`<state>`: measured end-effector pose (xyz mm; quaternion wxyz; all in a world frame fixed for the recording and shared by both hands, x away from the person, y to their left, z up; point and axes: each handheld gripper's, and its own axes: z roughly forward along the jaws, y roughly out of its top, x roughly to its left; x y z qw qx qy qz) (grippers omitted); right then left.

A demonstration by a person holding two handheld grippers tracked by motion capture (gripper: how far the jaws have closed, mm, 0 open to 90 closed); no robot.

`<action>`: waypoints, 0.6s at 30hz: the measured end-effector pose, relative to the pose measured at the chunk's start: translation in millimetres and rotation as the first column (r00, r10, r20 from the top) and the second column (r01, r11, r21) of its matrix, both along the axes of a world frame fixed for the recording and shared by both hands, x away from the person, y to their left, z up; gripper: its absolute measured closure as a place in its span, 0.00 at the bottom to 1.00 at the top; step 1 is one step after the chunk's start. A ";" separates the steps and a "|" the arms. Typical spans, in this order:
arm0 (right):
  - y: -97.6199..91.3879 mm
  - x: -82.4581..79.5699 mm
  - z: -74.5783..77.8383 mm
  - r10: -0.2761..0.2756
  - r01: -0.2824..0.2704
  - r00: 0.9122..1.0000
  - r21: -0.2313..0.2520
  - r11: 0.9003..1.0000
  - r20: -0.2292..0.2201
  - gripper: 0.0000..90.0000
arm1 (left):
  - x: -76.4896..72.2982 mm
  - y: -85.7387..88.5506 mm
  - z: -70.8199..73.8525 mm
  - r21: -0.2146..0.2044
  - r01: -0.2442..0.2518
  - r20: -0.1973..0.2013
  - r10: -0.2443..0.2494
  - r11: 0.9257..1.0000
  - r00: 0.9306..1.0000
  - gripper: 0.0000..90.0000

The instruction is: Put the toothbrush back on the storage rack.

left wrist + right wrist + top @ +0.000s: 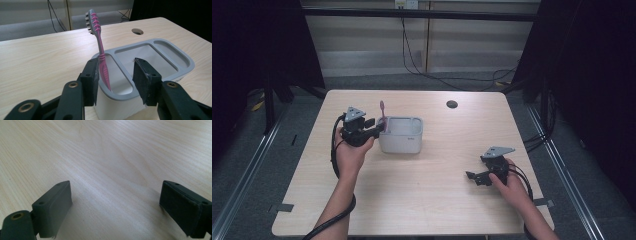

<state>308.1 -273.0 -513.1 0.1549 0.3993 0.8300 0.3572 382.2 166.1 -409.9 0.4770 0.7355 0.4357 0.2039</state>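
A pink and grey toothbrush [382, 112] stands nearly upright, bristle head up, in the narrow end compartment of a grey-white holder [401, 142] left of the table's middle. In the left gripper view the toothbrush [100, 47] leans beside one pad while the other pad stands well clear of it, above the holder's rim [185, 67]. My left gripper [379, 129] [116, 75] is open at the holder's left end, its jaws on either side of the handle. Near the table's front right, my right gripper [472, 176] [115, 202] is wide open over bare wood, with nothing between its jaws.
A round cable hole [452, 104] sits in the tabletop behind the holder. The holder's larger compartments [150, 53] look hollow. Cables [412, 60] trail across the floor behind the table, and dark curtains flank both sides.
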 end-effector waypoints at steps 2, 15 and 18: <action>0.0 0.0 0.0 0.000 0.000 1.000 0.000 1.000 0.000 0.11 | -0.3 1.5 0.4 0.001 0.006 0.000 -0.006 1.000 1.000 0.59; 0.0 0.0 0.0 0.000 0.000 1.000 0.000 1.000 0.000 0.11 | -2.8 4.6 -0.8 -0.010 0.014 0.002 -0.014 1.000 1.000 0.43; 0.0 0.0 0.0 0.000 0.000 1.000 0.000 1.000 0.000 0.11 | -4.2 5.1 0.0 -0.017 0.020 0.002 -0.020 1.000 1.000 0.41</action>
